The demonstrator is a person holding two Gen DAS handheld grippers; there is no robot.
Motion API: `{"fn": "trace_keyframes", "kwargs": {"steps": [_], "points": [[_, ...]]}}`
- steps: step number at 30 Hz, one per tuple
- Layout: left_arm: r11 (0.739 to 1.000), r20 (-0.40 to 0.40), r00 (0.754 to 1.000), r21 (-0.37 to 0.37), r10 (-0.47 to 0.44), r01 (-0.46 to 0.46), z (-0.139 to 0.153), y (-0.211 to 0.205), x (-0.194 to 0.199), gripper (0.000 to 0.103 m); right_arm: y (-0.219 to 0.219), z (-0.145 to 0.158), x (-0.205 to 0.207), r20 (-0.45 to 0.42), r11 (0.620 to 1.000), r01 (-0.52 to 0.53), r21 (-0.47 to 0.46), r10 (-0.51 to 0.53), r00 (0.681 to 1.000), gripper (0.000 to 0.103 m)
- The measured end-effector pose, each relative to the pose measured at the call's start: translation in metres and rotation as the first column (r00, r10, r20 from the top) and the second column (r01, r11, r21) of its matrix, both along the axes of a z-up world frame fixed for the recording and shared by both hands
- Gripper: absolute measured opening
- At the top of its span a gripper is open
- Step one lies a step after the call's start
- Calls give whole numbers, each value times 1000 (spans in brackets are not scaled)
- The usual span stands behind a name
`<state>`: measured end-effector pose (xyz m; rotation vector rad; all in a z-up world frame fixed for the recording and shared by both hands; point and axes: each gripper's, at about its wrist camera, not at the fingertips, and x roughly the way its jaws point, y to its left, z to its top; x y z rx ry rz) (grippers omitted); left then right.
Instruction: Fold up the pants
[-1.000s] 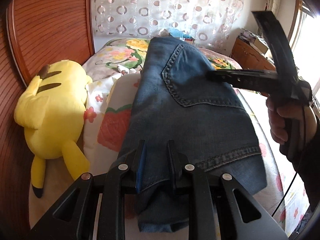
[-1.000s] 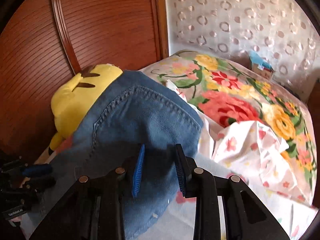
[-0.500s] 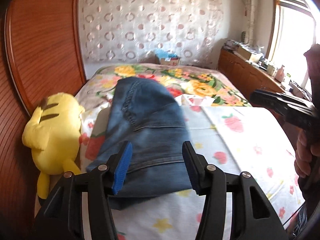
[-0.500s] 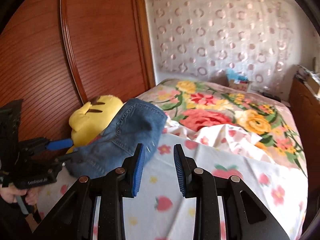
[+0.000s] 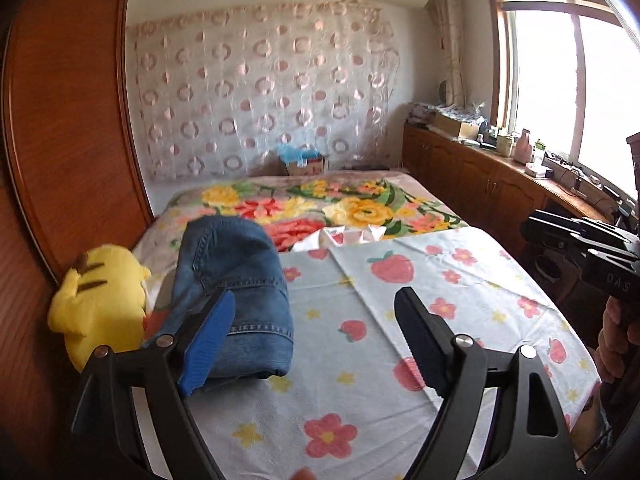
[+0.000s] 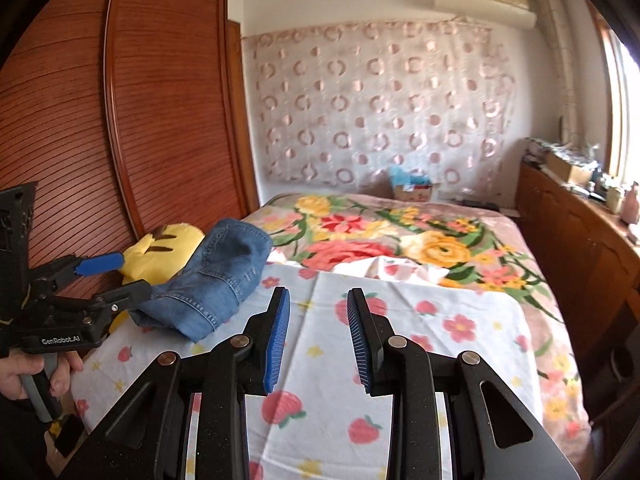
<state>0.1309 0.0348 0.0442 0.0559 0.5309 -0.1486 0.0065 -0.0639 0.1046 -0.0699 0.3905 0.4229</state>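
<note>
Denim pants [image 5: 236, 292] lie folded into a thick, rounded bundle with stitched seams showing, on the strawberry-print sheet [image 5: 420, 280] of the bed, touching the plush yellow toy [image 5: 100, 300] by the ribbed wooden wardrobe [image 6: 120, 120]. My left hand-held gripper [image 5: 316, 332] gapes wide, empty; my right hand-held gripper [image 6: 318, 336] stands parted too, gripping nothing, ridged blue pads [image 6: 276, 340] facing.

Daylight pours in from the wood-framed window [image 5: 560, 80] on the right, blown out to white glare — the room is bright and evenly lit. Fisheye curvature bends the edges, with dark vignetted corners; focus is slightly soft throughout.
</note>
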Motion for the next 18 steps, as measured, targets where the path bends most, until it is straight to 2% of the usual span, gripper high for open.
{"fn": "trace_keyframes", "kwargs": {"steps": [2, 5, 7, 12, 18], "points": [[1000, 28, 1000, 3, 1, -1, 6, -6, -11, 87, 6, -2, -13, 20, 1000, 13, -1, -13, 1000, 37], [1000, 60, 998, 0, 4, -4, 15, -12, -26, 87, 10, -4, -26, 51, 999, 47, 11, -48, 998, 42], [1000, 68, 998, 9, 11, -12, 18, -16, -34, 87, 7, -8, -46, 63, 998, 64, 21, -65, 996, 45], [998, 78, 995, -7, 56, -56, 23, -22, -53, 87, 4, -20, -77, 87, 994, 100, 40, -103, 991, 58], [998, 85, 995, -9, 56, -55, 22, -25, -64, 87, 7, -28, -101, 93, 991, 121, 50, -125, 988, 61]]}}
